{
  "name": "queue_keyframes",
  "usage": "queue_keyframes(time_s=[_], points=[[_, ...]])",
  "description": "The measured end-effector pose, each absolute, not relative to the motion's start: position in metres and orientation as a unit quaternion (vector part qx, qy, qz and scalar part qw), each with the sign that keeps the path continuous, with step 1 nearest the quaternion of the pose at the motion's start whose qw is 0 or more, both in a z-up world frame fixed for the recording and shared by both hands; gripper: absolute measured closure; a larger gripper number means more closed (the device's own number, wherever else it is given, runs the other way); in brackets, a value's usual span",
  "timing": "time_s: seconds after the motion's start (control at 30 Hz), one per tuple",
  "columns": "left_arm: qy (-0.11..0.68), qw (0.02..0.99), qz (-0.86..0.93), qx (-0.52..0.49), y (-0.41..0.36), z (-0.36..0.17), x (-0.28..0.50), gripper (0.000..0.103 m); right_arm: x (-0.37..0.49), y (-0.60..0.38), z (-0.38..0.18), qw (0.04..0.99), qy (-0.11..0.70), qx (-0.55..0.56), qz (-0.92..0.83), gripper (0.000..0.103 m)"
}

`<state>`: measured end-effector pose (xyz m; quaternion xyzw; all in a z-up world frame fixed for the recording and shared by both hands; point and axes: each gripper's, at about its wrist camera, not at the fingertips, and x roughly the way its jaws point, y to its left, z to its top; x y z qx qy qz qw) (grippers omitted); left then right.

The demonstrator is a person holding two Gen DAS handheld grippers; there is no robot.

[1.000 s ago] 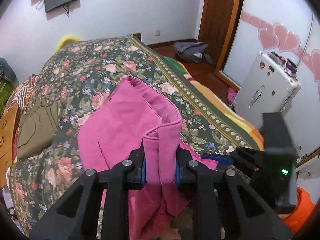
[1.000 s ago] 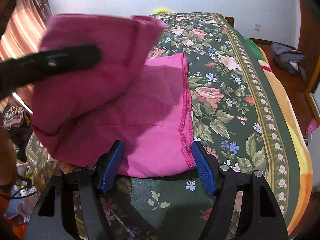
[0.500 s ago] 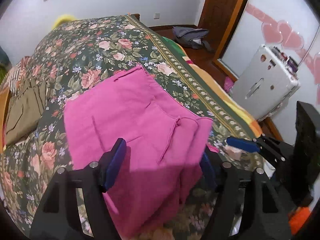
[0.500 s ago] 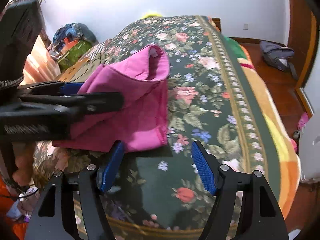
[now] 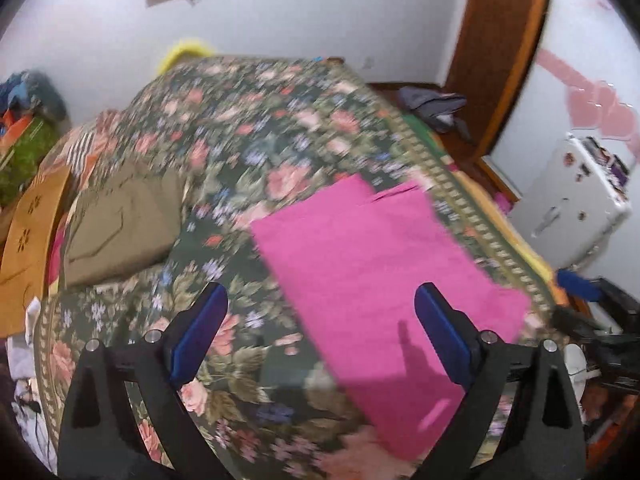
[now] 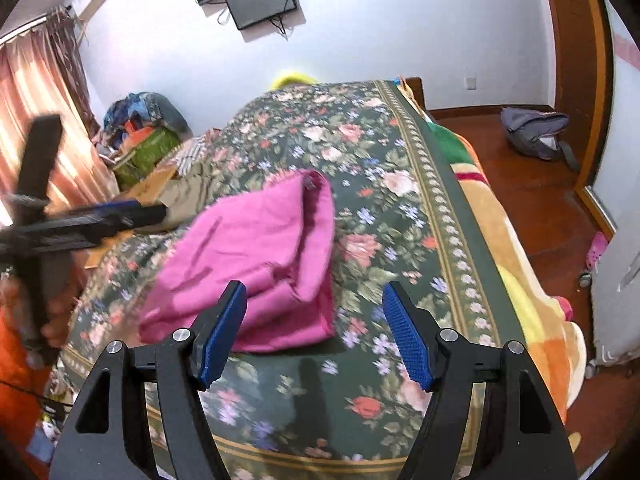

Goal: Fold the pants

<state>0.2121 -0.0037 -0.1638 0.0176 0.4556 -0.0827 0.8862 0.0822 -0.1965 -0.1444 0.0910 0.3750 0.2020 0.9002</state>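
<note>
Pink pants (image 6: 256,264) lay loosely folded on the floral bed (image 6: 400,216), needing tidying; left gripper (image 5: 320,332) was opening empty, right gripper (image 6: 314,328) released.

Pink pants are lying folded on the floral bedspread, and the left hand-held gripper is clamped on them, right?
No. The left wrist view shows the left hand-held gripper with jaws opening, pads clear of the cloth. The pink pants do lie folded on the floral bedspread.
</note>
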Motion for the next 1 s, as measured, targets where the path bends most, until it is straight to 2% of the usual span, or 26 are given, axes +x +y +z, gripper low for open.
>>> queue_keyframes(time_s=[0.23, 0.33, 0.4, 0.7, 0.83, 1.0], points=[[0.486, 0.871, -0.070, 0.009, 0.016, -0.216, 0.210, 0.007, 0.086, -0.160, -0.150, 0.886, 0.389, 0.077, 0.242, 0.035], [0.484, 0.871, -0.080, -0.013, 0.025, -0.222, 0.201, 0.007, 0.087, -0.148, -0.157, 0.883, 0.395, 0.072, 0.244, 0.026], [0.485, 0.870, -0.085, -0.026, 0.032, -0.224, 0.195, 0.007, 0.088, -0.143, -0.160, 0.883, 0.397, 0.062, 0.243, 0.026], [0.490, 0.867, -0.085, -0.034, 0.035, -0.221, 0.177, 0.007, 0.107, -0.143, -0.181, 0.873, 0.415, 0.007, 0.257, 0.027], [0.484, 0.872, -0.078, 0.008, 0.026, -0.211, 0.175, 0.013, 0.120, -0.150, -0.183, 0.889, 0.404, -0.035, 0.212, 0.027], [0.456, 0.886, -0.081, 0.026, 0.026, -0.189, 0.186, 0.014, 0.143, -0.174, -0.188, 0.896, 0.414, -0.029, 0.161, 0.027]])
